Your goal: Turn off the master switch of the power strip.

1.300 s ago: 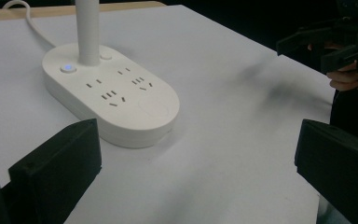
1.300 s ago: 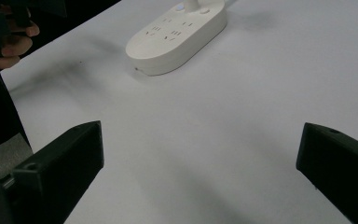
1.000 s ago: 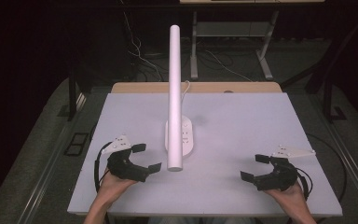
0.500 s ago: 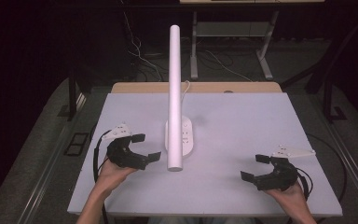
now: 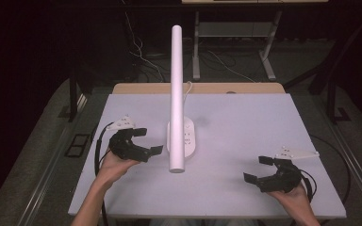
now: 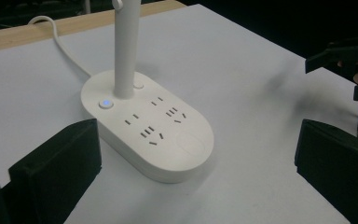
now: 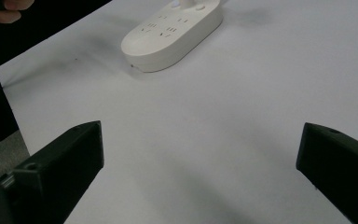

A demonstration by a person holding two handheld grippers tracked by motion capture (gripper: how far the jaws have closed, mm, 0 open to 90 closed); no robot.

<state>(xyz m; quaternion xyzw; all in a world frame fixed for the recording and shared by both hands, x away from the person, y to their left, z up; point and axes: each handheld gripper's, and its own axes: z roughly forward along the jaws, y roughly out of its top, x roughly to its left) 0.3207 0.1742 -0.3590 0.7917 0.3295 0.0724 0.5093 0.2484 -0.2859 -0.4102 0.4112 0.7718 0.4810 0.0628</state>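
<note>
1. High view: a white desk lamp stands near the middle of the pale table (image 5: 264,122), its oval socket base (image 5: 190,139) flat on the surface and its tall white stem (image 5: 176,94) rising toward the camera. A white cord (image 5: 188,87) runs off the base toward the table's far edge.

2. The left gripper (image 5: 147,142) sits just beside the base on its left, jaws spread wide and holding nothing. The left gripper view looks straight at the base: a small button lit blue (image 6: 105,103) lies next to the foot of the stem, a second round button (image 6: 138,85) sits on the stem's other side, and rows of socket slots (image 6: 151,135) cover the top.

3. The right gripper (image 5: 259,169) rests well apart, near the table's front right, jaws likewise wide open and empty. Its own view shows the base (image 7: 175,35) far off across bare table.

4. Judging by the left gripper's aim, the step in hand is an approach to the base, probably to press the lit button or to grasp the lamp.

5. To press well: narrow the jaws first, bring one tip down squarely on the button, and push straight down so the base does not slide.

6. To grasp instead: straddle the stem low, close to the base, where it is stiffest, and keep clear of the cord.

7. The right gripper could steady the base's free end, if the lamp shifts.
</note>
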